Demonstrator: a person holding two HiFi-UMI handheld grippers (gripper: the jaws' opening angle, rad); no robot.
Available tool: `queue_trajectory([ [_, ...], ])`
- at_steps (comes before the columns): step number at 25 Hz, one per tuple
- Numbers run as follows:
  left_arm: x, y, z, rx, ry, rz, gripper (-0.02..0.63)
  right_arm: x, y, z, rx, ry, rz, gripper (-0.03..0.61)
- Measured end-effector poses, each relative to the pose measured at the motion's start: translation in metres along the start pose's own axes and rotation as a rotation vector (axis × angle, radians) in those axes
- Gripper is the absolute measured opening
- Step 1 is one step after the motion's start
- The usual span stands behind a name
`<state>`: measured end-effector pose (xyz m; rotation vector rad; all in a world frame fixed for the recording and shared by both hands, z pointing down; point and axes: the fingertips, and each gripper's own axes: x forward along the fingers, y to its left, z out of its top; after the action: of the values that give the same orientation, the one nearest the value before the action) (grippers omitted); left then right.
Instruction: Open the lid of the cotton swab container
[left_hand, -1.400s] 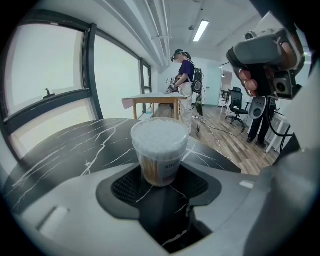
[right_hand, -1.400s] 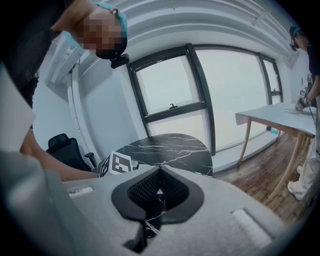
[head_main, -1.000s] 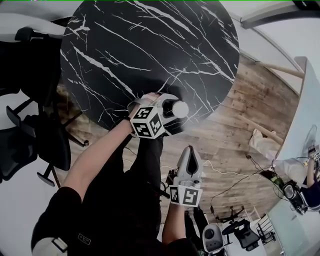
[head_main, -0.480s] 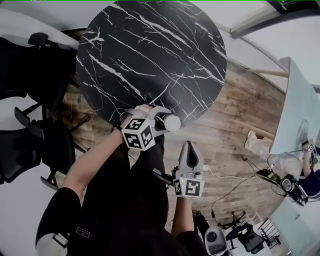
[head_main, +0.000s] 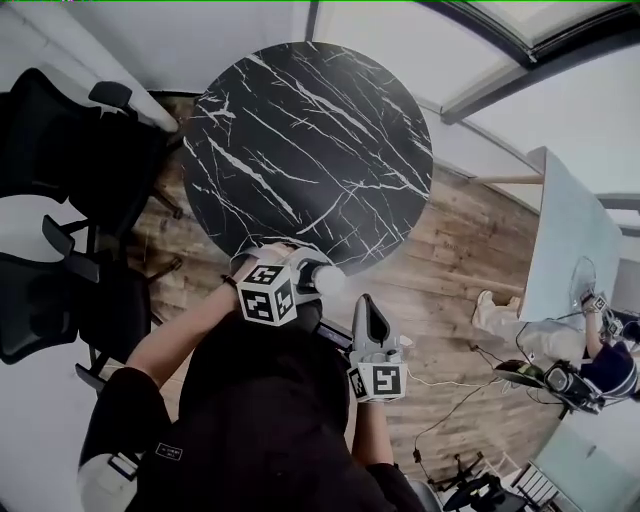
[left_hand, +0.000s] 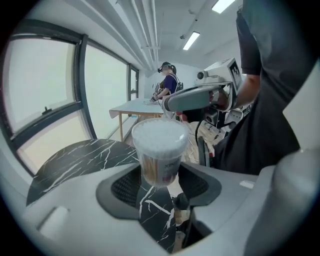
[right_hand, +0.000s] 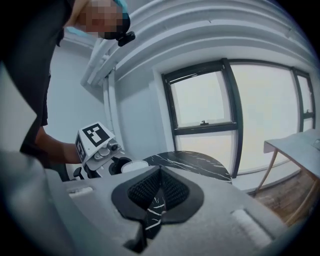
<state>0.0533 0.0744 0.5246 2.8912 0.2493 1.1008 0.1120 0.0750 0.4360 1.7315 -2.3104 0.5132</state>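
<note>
**Swab container clamped in the left claw, lid on**

The left claw (left_hand: 160, 181) is clamped on the lower body of a clear round plastic cotton swab container (left_hand: 159, 152). The tub stands upright between the dark ribbed pads (left_hand: 125, 186), with its clear lid (left_hand: 159, 131) seated on top and white swab heads packed beneath it. The right claw (right_hand: 159, 172) has its jaws pressed together with nothing between them. It sits just to the right of the left claw, apart from the container. Beyond the tips of both claws lies the black round white-veined marble counter (head_main: 300, 140) — the container is held in the air, off the counter, near its closest rim.
</note>
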Motion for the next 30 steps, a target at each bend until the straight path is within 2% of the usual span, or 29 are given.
queue_trajectory([
  [6, -0.024, -0.008, 0.015, 0.037, -0.01, 0.0, 0.239, -0.002, 0.028, 0.024, -0.09, -0.015, 0.086, 0.0],
  [11, -0.024, -0.019, 0.019, 0.032, -0.034, -0.02, 0.239, -0.012, 0.043, 0.03, -0.07, 0.004, 0.123, 0.002],
  [15, -0.023, -0.028, 0.021, 0.032, -0.043, -0.04, 0.239, -0.019, 0.054, 0.03, -0.072, -0.009, 0.206, 0.074],
  [17, -0.021, -0.033, 0.021, 0.034, -0.044, -0.05, 0.239, -0.022, 0.057, 0.025, -0.093, 0.032, 0.226, 0.111],
  [26, -0.011, -0.04, 0.027, 0.06, -0.028, -0.064, 0.239, -0.027, 0.062, 0.014, -0.124, 0.124, 0.287, 0.244],
  [30, -0.008, -0.044, 0.029, 0.072, -0.018, -0.073, 0.241, -0.027, 0.059, 0.01, -0.152, 0.145, 0.273, 0.261],
])
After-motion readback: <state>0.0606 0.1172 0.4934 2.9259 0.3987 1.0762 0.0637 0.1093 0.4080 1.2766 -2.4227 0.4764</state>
